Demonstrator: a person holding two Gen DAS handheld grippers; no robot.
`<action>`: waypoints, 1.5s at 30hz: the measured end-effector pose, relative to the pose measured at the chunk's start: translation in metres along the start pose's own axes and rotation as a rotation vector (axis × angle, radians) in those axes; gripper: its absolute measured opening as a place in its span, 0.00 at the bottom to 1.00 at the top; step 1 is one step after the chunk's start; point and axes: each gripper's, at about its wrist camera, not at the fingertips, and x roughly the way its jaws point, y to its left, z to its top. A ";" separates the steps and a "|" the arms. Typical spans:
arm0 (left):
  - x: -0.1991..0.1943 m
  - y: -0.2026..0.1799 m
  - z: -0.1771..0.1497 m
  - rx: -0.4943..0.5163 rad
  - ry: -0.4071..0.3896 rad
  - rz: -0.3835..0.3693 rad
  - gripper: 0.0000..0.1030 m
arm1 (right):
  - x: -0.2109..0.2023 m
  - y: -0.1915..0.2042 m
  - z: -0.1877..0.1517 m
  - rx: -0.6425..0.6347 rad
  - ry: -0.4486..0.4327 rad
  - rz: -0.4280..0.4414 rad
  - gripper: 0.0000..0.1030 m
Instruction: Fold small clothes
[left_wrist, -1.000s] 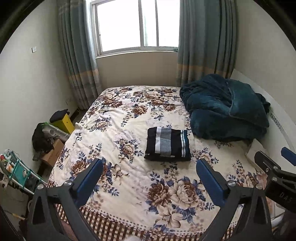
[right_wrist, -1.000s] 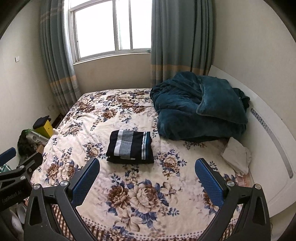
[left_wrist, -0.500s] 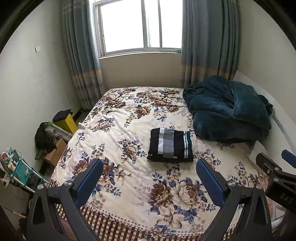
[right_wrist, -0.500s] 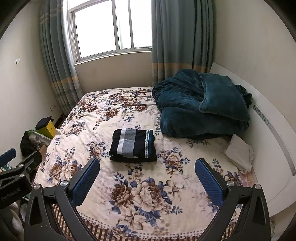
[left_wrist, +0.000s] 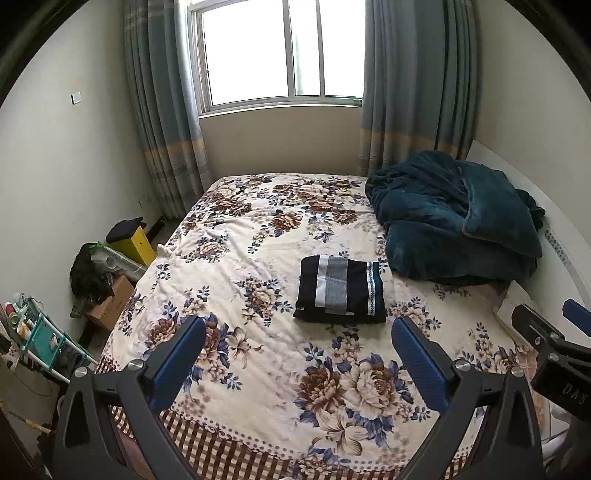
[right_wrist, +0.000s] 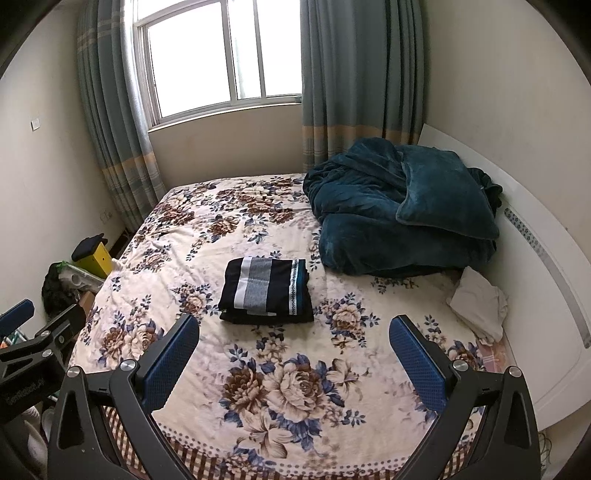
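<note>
Jaws spread wide and empty on my left gripper (left_wrist: 297, 347) and right gripper (right_wrist: 293, 345), near the bed's (right_wrist: 369, 435) edge; the folded striped garment (right_wrist: 266, 291) lies mid-bed (apparently finished), hence nothing pinched.

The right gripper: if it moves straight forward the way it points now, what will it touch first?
Most likely the floral bedspread, just short of the folded dark striped garment. The right gripper is open, holds nothing, and nothing stands between. Depth is uncertain in this fisheye view.
</note>
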 end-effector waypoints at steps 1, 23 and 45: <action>0.000 0.000 0.001 0.001 -0.001 0.001 1.00 | 0.000 0.001 -0.001 -0.001 0.003 0.000 1.00; -0.001 0.000 0.009 0.009 -0.011 0.007 1.00 | -0.001 0.005 0.000 0.010 0.007 -0.007 1.00; 0.000 -0.004 0.009 0.025 -0.013 0.001 1.00 | 0.004 0.008 0.004 0.004 0.008 -0.024 1.00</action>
